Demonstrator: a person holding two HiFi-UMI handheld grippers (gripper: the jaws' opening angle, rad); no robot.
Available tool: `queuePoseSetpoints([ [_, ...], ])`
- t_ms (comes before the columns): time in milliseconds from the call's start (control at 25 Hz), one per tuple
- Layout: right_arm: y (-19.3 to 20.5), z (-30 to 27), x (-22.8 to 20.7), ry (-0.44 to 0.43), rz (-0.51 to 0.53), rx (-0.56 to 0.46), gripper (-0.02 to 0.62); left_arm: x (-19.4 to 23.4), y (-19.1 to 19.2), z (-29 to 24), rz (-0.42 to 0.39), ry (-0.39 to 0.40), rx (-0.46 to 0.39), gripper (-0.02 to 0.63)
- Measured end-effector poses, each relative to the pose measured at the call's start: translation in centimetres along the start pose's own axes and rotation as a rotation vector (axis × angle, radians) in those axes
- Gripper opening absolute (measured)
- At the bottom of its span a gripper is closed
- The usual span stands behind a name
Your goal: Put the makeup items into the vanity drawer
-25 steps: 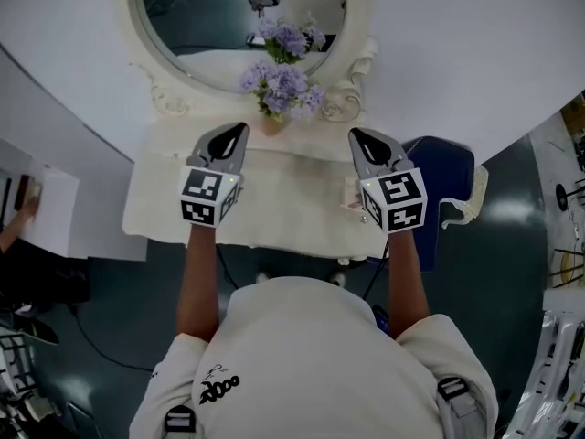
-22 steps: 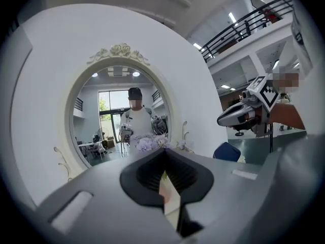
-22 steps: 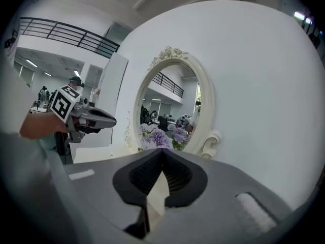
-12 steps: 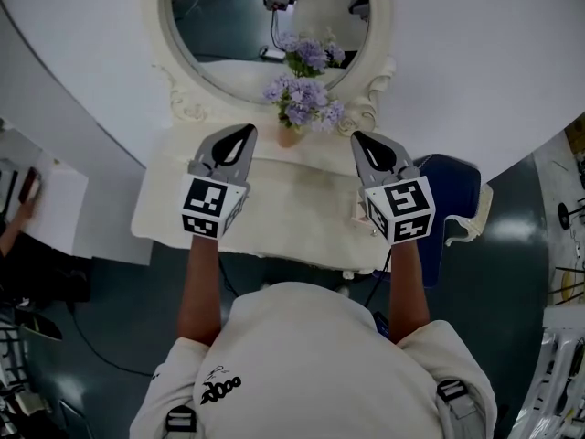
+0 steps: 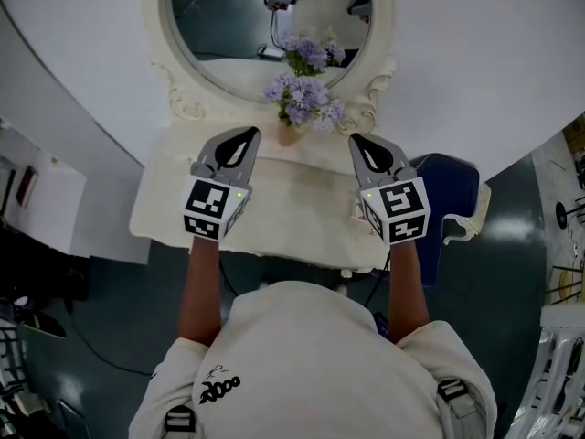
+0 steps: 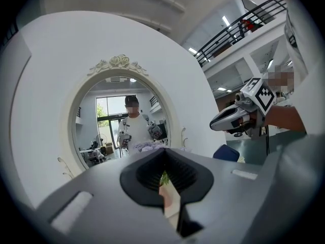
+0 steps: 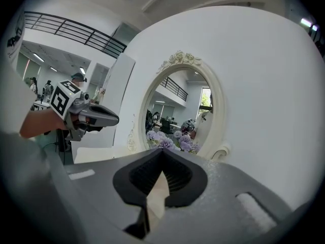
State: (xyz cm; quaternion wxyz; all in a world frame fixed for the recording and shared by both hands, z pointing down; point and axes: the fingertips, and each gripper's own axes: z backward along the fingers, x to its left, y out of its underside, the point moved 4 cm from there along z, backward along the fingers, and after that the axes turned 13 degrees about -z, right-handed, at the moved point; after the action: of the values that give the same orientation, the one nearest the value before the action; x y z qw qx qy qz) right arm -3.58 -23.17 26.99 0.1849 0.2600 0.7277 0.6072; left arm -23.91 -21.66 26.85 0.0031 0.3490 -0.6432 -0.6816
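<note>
Left claw [image 5: 247, 136] and right claw [image 5: 356, 141] are hovering over the vanity table [image 5: 292, 210], both clenched on nothing. They're flanking the flowers [image 5: 302, 101], which are standing at the table's back edge.

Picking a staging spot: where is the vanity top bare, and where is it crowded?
Bare: the vanity top between the left gripper and right gripper, in front of the flower pot; also its left end. Crowded: back centre, round the flower pot and mirror frame.

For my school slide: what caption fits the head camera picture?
Left gripper and right gripper, both shut, held over a cream vanity with mirror and purple flowers.
</note>
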Motion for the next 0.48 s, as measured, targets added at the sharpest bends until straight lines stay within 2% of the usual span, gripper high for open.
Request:
queuePoseSetpoints([
  [240,0.32,-0.34,0.54,-0.011,0.013,0.017,0.002,-0.48,0.56,0.28,0.004,0.022,0.031,0.017],
  [480,0.69,-0.52,0.87,-0.016,0.013,0.022,0.002,-0.48,0.57,0.28,0.000,0.009,-0.001,0.017],
])
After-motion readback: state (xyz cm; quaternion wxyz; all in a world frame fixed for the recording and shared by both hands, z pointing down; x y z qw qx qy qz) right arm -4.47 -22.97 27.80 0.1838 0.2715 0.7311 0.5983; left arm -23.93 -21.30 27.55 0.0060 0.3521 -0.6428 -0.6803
